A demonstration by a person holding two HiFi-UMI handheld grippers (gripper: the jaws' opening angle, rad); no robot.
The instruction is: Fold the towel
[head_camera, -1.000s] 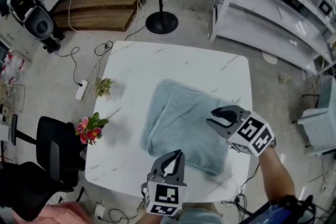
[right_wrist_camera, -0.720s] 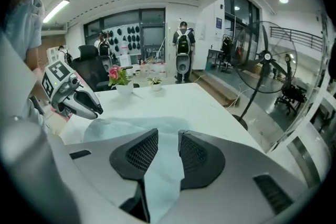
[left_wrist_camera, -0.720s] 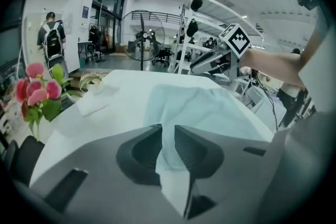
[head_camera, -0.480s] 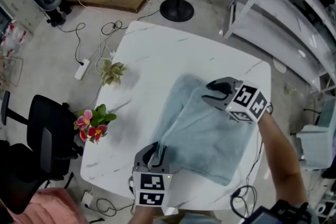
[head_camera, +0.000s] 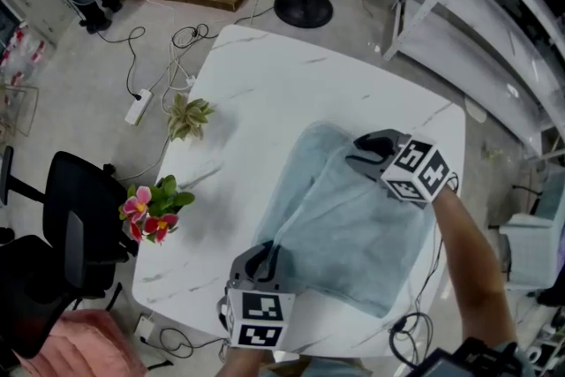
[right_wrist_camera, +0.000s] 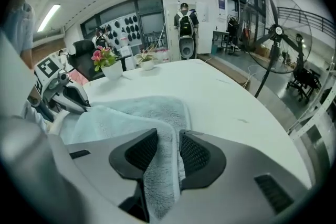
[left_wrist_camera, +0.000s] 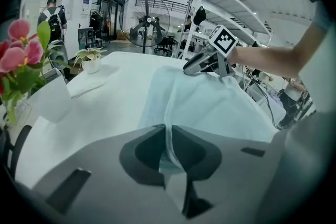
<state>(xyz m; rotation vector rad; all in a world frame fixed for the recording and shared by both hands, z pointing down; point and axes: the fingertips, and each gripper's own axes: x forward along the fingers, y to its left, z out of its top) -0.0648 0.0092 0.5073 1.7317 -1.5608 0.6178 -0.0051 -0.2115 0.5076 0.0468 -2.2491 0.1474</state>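
A light blue towel (head_camera: 344, 225) lies rumpled on the white marble table (head_camera: 265, 84). At the towel's near left corner, my left gripper (head_camera: 265, 259) is closing its jaws on a thin edge of the towel (left_wrist_camera: 210, 107), which runs between the pads of the left gripper (left_wrist_camera: 168, 136). My right gripper (head_camera: 364, 153) is at the far right corner, shut on a thick fold of the towel (right_wrist_camera: 131, 113) that fills the gap of the right gripper (right_wrist_camera: 169, 150). Each gripper shows in the other's view: the right gripper (left_wrist_camera: 202, 64) and the left gripper (right_wrist_camera: 68, 94).
A pot of pink flowers (head_camera: 146, 212) and a small green plant (head_camera: 187, 115) stand along the table's left edge. A black chair (head_camera: 75, 225) is on the floor at the left. A fan base (head_camera: 303, 9), cables and a metal rack (head_camera: 477, 13) lie beyond the table.
Both grippers came down onto the towel. The left went to its near left corner and closed on the edge; the right went to the far right corner and took hold of a fold.
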